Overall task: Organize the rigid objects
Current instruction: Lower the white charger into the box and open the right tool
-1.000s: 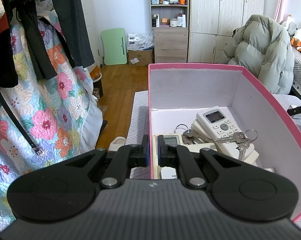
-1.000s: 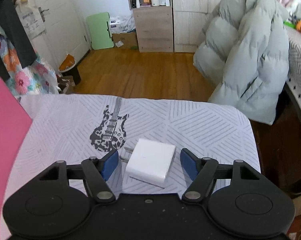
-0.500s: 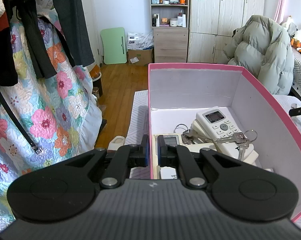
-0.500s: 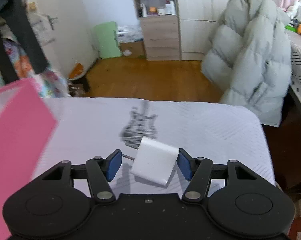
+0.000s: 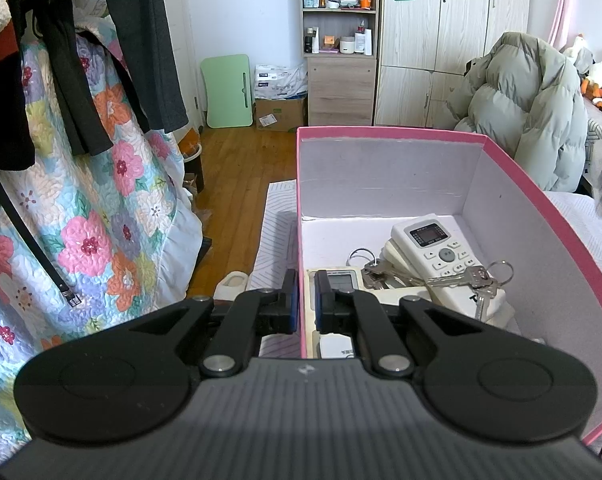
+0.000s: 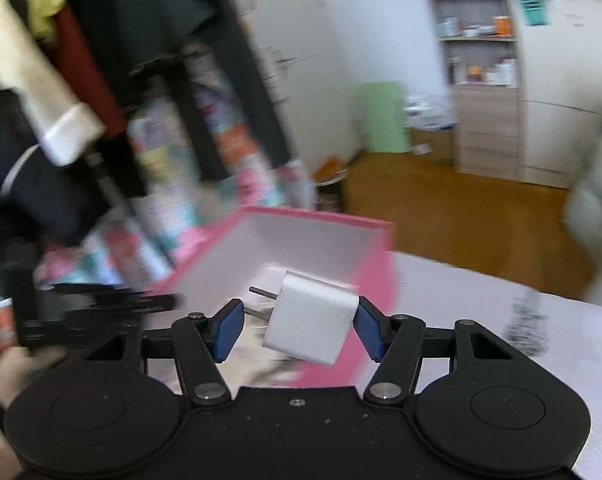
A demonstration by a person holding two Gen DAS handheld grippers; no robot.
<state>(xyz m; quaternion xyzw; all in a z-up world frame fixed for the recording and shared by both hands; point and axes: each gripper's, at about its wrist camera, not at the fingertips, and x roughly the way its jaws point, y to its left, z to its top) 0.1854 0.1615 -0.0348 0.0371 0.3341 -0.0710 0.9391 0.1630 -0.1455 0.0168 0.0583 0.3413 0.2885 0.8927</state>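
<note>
Carrying the white charger (image 6: 311, 322), the right gripper (image 6: 297, 330) has just closed its jaws on it, prongs sticking left. Left gripper (image 5: 304, 302) pinches the pink box (image 5: 381, 134) wall. Clear the rim, then drop it beside the remotes (image 5: 433, 248).

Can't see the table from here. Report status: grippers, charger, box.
Left gripper shut on the pink box wall. Right gripper holds the white charger, lifted, prongs left, in front of the open box. Remotes and keys inside; nothing blocks the drop.
</note>
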